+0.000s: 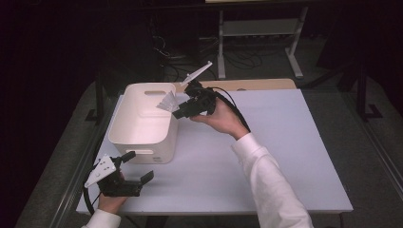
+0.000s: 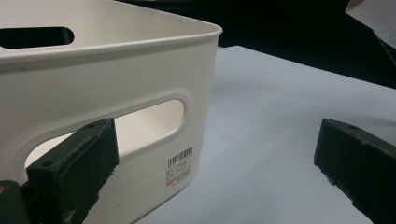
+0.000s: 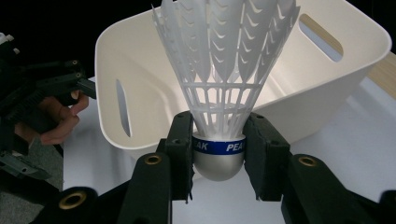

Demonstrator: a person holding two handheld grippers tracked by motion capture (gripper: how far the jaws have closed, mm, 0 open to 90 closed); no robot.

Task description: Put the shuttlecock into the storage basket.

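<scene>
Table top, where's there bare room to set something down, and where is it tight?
The table is bare right of the white bin, out to the far and right edges, and in front between the two forearms. It is crowded at the bin's near left corner, where the left claw sits open, and over the bin's right rim, where the right claw holds a shuttlecock.

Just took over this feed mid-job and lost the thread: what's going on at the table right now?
A person works two handheld grippers. The right gripper is clamped on a white shuttlecock at its blue-banded base, holding it at the rim of the white bin, skirt pointing toward the inside. The bin looks empty from what shows. The left gripper rests open on the table at the bin's near end, by its handle slot, gripping nothing.
</scene>
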